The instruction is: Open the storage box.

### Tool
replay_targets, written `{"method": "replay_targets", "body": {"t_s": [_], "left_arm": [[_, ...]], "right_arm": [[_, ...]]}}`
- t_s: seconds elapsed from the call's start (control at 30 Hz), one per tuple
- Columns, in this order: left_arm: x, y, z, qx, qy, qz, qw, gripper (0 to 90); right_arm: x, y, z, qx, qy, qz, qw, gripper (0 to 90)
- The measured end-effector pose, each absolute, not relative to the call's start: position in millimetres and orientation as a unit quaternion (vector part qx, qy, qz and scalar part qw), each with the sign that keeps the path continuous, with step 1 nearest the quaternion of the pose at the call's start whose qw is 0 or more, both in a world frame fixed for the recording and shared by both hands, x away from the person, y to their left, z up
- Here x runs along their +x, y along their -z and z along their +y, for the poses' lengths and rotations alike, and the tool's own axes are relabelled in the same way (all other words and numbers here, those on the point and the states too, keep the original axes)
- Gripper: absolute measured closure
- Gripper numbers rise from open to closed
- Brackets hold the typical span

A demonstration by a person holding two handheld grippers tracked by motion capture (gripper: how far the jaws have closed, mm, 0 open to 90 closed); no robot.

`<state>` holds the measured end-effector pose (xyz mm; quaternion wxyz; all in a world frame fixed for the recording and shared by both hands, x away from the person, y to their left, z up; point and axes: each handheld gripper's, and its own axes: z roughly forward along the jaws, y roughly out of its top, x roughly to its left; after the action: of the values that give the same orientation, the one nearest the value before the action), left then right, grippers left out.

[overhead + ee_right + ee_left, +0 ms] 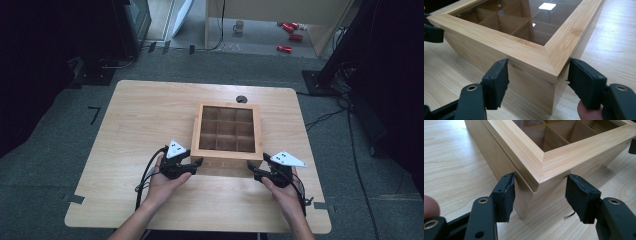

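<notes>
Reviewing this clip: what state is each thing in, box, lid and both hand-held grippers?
Wooden box: upright on the table, compartments look empty.
Glass-panelled lid: closed, flush on the box.
Left hand-held gripper: open, jaws straddling the box's near left corner.
Right hand-held gripper: open, jaws straddling the near right corner.

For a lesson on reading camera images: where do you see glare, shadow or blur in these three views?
High view: the table is evenly lit and the surroundings fall dark. Right gripper view: a bright square of glare sits on the glass lid of the wooden box. Left gripper view: the box casts a soft shadow on the table, and a fingertip at the edge is blurred.
</notes>
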<state>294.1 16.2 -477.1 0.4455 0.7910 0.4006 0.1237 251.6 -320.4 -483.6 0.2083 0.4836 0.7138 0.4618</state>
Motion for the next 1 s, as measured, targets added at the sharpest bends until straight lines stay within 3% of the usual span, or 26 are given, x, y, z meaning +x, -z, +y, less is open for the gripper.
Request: {"method": "replay_targets", "body": {"t_s": [0.1, 1.0], "left_arm": [[295, 475, 18, 0.786, -0.131, 0.407, 0.447, 47.0], [289, 455, 18, 0.778, -0.168, 0.389, 0.464, 49.6]], "right_arm": [[250, 483, -320, 0.481, -0.462, 0.714, 0.213, 40.0], [246, 470, -317, 0.478, -0.482, 0.691, 0.248, 45.5]]}}
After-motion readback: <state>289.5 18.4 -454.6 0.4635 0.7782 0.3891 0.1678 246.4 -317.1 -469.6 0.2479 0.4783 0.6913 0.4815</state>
